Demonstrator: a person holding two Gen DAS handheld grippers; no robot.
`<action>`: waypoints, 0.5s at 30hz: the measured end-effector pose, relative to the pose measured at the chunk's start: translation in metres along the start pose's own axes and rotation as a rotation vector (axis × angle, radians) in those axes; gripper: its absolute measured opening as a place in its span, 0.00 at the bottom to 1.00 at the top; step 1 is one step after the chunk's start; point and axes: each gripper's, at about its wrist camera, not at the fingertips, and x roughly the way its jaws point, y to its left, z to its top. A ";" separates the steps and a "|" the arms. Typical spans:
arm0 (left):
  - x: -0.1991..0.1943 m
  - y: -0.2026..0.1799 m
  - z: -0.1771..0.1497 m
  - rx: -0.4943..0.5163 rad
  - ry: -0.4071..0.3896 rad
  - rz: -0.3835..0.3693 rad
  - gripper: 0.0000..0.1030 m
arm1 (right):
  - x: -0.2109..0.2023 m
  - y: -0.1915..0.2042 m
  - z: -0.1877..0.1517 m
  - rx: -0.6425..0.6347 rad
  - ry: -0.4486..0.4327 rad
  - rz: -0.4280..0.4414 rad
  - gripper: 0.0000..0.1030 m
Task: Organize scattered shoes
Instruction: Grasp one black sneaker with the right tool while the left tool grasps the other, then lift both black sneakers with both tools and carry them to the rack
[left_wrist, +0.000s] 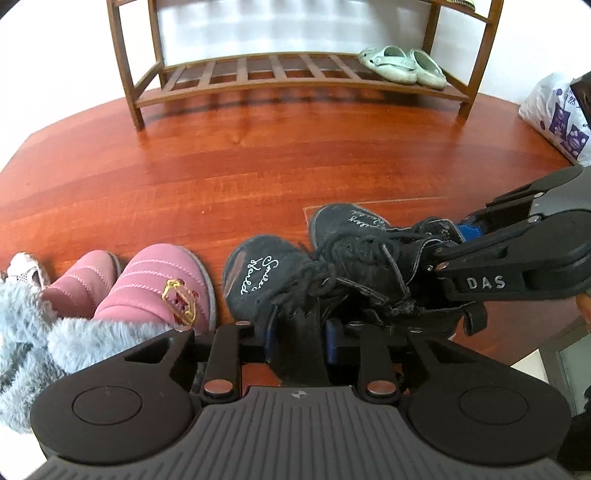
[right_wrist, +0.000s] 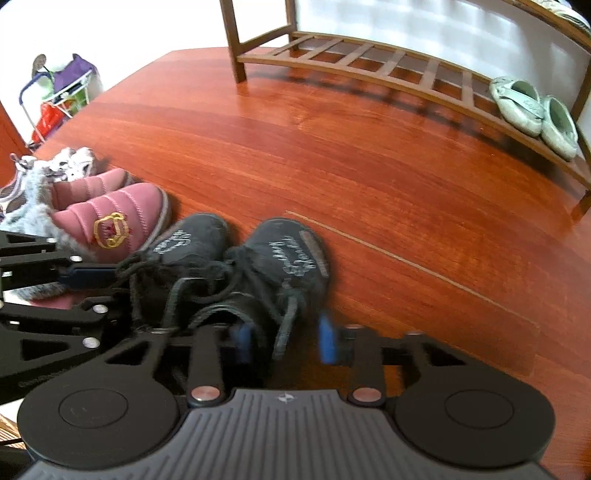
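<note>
Two handheld grippers work low and close together. The left gripper (left_wrist: 297, 334) points forward, its blue-padded fingers (left_wrist: 332, 338) drawn close around a black strap between them. The right gripper (right_wrist: 284, 336) sits just right of it and, in the left wrist view, reaches in from the right edge (left_wrist: 458, 236). Its blue pads (right_wrist: 327, 338) stand somewhat apart, a dark lace hanging between them.

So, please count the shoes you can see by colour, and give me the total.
Black lace-up boots: 2, on the floor, one at each gripper (left gripper, right gripper)
Pink fur-lined boots: 2, on the floor
Pale green clogs: 2, on the shoe rack
White sneaker: 1 at least, partly hidden
Total: 7
</note>
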 end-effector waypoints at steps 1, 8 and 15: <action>0.000 0.001 0.002 -0.006 -0.004 -0.002 0.24 | -0.001 0.001 0.000 0.000 -0.004 0.004 0.22; -0.004 0.007 0.013 -0.030 -0.032 -0.022 0.19 | -0.012 0.002 0.003 0.021 -0.051 0.006 0.17; -0.006 0.001 0.031 0.001 -0.069 -0.054 0.18 | -0.024 -0.007 0.011 0.051 -0.091 -0.019 0.17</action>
